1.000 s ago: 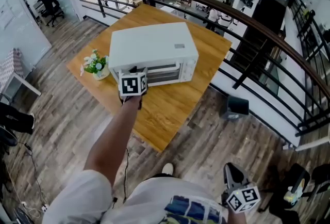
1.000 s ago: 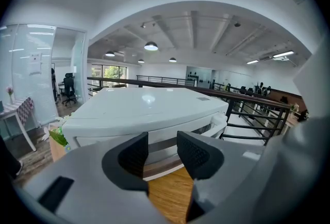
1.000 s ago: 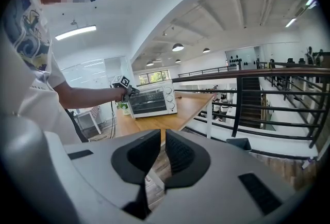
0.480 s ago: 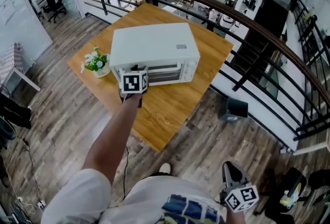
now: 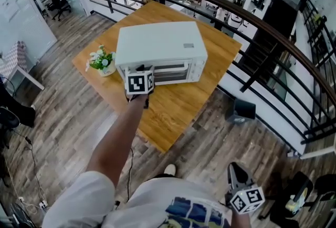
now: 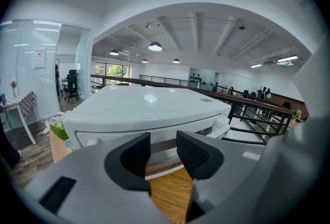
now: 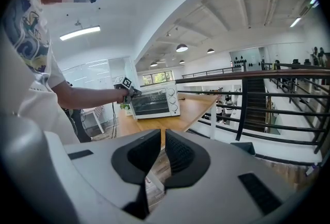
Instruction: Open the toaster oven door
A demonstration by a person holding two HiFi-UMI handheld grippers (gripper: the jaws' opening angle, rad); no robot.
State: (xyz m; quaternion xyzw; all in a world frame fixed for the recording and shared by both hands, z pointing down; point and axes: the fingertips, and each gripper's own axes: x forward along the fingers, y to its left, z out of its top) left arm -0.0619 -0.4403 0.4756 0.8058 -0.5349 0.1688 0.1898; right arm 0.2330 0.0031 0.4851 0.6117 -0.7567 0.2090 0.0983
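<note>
A white toaster oven (image 5: 160,43) stands on a wooden table (image 5: 173,109), its glass door shut. My left gripper (image 5: 138,72) is held out at the oven's front left, by the door's top edge. In the left gripper view the oven (image 6: 149,107) fills the middle and my left gripper (image 6: 163,148) is open, the door's pale top bar showing through the gap; nothing is between the pads. My right gripper (image 5: 237,174) hangs low by my hip, far from the table. In the right gripper view my right gripper (image 7: 163,148) is shut and empty, and the oven (image 7: 152,102) is far off.
A small pot of flowers (image 5: 101,61) sits at the oven's left on the table. A dark curved railing (image 5: 252,22) runs behind and to the right of the table. A dark bin (image 5: 240,110) stands on the wooden floor to the right.
The head view has shifted slightly. My left gripper stays at the oven's front left, the door stays shut, and the right gripper has not moved.
</note>
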